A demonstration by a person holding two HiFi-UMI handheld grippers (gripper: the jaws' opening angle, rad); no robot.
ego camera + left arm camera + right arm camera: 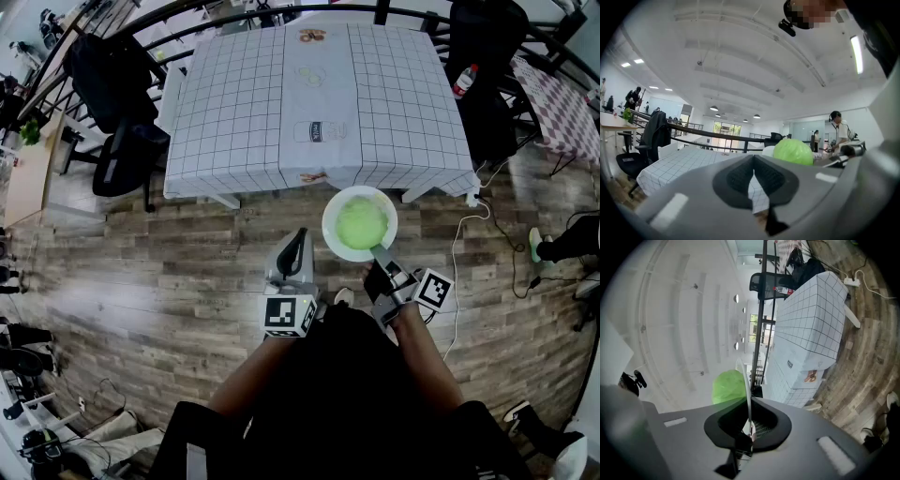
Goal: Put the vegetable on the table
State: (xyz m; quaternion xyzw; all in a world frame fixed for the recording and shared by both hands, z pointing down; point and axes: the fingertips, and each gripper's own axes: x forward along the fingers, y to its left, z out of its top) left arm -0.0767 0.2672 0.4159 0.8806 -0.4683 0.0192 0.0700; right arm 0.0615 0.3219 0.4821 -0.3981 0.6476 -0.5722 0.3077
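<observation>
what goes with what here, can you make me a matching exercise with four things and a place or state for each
Things:
1. cabbage
2. white plate
3. left gripper
4. table

Places or states:
a. jaws together, nothing between them
b. lying on the plate
c. rim clamped by the right gripper
d. checked top, ahead of the plate

Pairs: 1-b, 2-c, 3-a, 4-d
</observation>
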